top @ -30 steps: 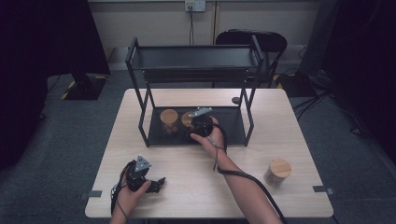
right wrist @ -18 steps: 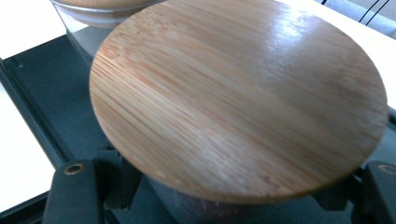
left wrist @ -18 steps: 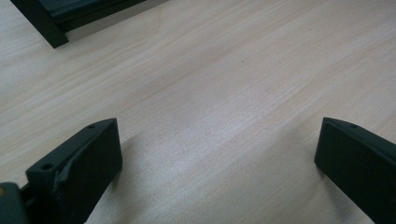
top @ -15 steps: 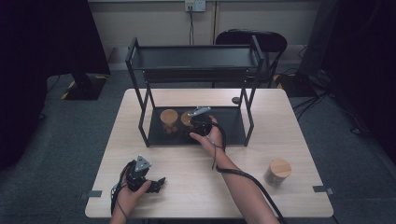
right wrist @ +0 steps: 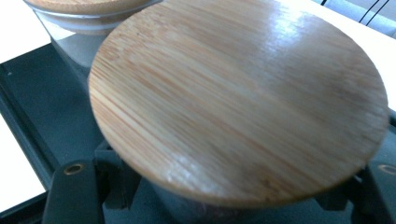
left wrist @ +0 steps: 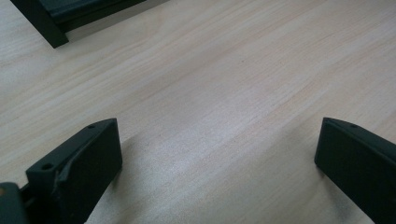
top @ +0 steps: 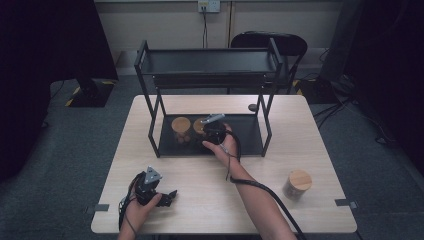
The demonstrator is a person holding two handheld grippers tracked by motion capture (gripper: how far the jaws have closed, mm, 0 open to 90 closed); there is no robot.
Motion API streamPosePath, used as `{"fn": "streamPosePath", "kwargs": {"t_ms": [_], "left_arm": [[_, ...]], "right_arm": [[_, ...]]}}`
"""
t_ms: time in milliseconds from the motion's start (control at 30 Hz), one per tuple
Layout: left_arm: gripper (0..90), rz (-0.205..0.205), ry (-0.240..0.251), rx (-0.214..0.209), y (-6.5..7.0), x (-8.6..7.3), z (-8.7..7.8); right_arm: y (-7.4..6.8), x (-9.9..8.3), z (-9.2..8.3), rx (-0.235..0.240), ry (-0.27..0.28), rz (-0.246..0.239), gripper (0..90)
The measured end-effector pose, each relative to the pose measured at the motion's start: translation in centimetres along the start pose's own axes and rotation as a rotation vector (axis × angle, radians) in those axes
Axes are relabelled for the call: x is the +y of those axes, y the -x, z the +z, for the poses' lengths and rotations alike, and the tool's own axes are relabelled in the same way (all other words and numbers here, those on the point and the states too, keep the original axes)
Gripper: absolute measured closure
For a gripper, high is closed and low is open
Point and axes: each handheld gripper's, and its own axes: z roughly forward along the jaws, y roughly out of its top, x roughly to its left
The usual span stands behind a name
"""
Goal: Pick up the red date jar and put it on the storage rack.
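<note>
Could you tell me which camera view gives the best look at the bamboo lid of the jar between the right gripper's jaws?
The right gripper view: the bamboo lid is seen close up, grain and glossy sheen clear, with a jaw at either side below it. In the high view the right gripper covers most of that lid. The left gripper view looks at the table.

Two jars [top: 181, 129] crowd the rack's [top: 207, 62] lower shelf under its upper tier; the front tabletop [top: 210, 190] lies bare.

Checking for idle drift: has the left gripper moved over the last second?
No. The left gripper sits at the same spot near the table's front-left edge, jaws open.
</note>
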Motion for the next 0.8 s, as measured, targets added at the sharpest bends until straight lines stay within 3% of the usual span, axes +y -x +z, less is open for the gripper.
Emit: {"fn": "streamPosePath", "kwargs": {"t_ms": [800], "left_arm": [[0.3, -0.001, 0.001, 0.000, 0.01, -0.01, 0.00]], "right_arm": [[0.26, 0.05, 0.48, 0.010, 0.003, 0.046, 25.3]]}}
